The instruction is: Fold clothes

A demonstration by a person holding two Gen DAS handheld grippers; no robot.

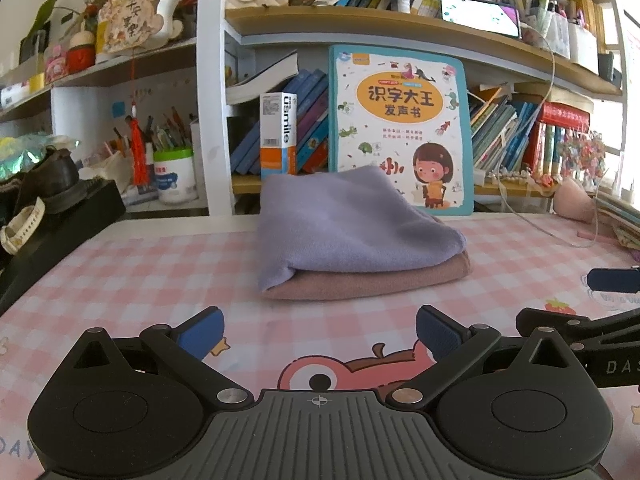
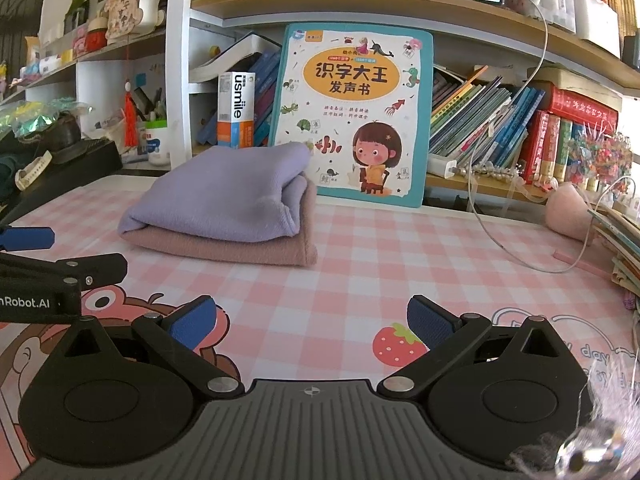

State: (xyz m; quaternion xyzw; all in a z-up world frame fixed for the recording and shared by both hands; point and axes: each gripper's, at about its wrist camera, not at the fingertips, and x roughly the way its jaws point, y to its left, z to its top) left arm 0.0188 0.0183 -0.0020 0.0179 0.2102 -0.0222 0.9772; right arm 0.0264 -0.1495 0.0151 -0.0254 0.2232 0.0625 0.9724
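Left gripper (image 1: 320, 332) hovering low over the mat (image 1: 160, 264), jaws spread wide, gripping nothing. Right gripper (image 2: 312, 320) doing likewise just beside it, jaws apart and bare, one blue pad (image 2: 192, 322) showing at each side. Both sitting near the front edge, well short of the cloths.

Ahead, lying folded: a purple cloth (image 1: 344, 220) stacked on a pink cloth (image 1: 380, 276), edges roughly matching, the pile resting toward the back of the mat, just in front of a picture book (image 1: 400, 120). Judging from this, folding looking finished or close to it: both pieces squared up, nothing loose showing on the mat, no further garment in view. Possibly only tidying the stack remaining, though not telling for certain.

Underneath, a pink-and-white checked mat with cartoon prints and a strawberry (image 2: 396, 344), lying flat. Behind, crowded shelves (image 1: 400, 24) carrying leaning books, a toothpaste box (image 1: 278, 136), a pen cup (image 1: 174, 176), a red tassel (image 1: 138, 152) hanging down, a phone (image 1: 480, 16) propped up, a white cable (image 2: 516, 184) trailing onto the desk. Bright daylight coming in at the right.
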